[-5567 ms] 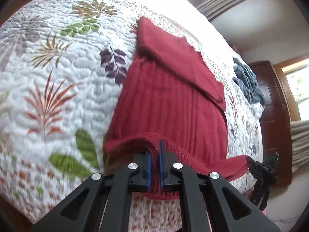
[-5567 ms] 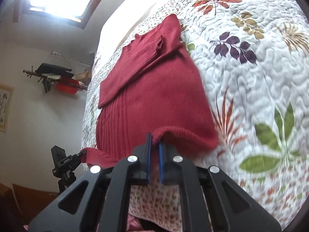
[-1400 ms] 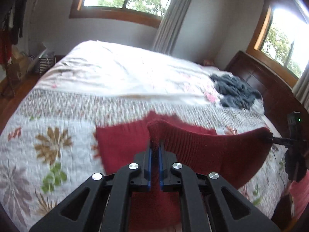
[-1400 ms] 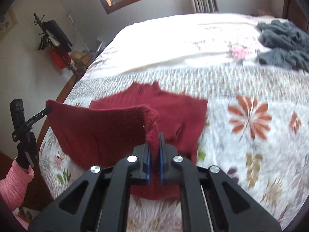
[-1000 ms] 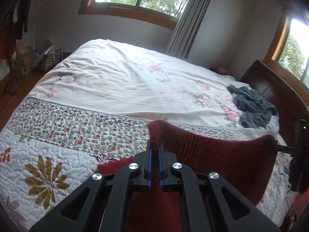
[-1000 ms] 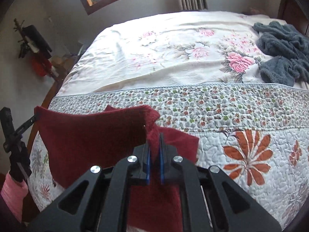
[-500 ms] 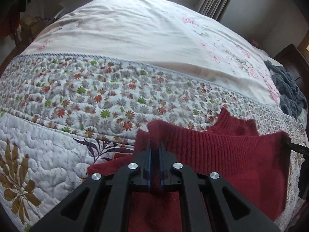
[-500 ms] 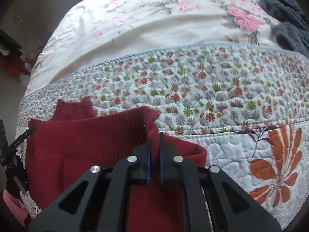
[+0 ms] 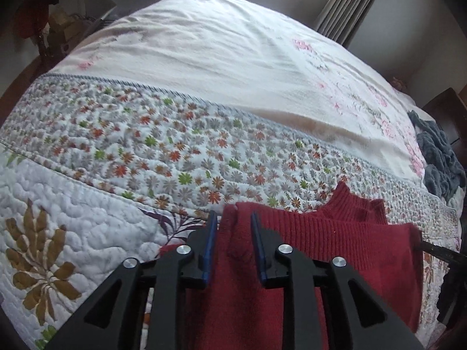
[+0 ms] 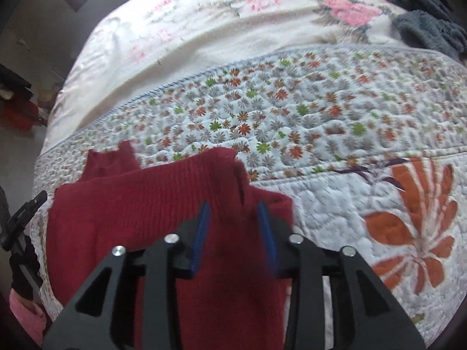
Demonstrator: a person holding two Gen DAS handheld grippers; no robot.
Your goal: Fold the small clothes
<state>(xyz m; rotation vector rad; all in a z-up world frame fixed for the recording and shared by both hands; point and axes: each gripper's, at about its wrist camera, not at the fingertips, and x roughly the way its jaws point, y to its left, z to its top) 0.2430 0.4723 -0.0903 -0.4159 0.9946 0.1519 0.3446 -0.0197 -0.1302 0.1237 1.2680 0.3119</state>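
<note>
Lying on the quilted bed (image 9: 96,213), lower centre to lower right of the left wrist frame: red knit sweater (image 9: 344,250), hem doubled over the body, collar poking out past it toward the right

Standing open around the left corner of that folded edge: left tool (image 9: 233,224), blue pads apart on either side, cloth sitting between them with nothing pinching it

Looking soft, light and limp, with a ribbed, grippy knit; likely sagging wherever unsupported and creeping if dragged, not slippery and not fragile

Standing open in the lower centre of the right wrist frame: right tool (image 10: 233,210), straddling the right corner of the sweater, cloth loose between the pads

Judging corners and doubled edges as the best holds, one per tool, both layers together

Resting at the upper right, well apart: grey garment (image 10: 423,26)
</note>
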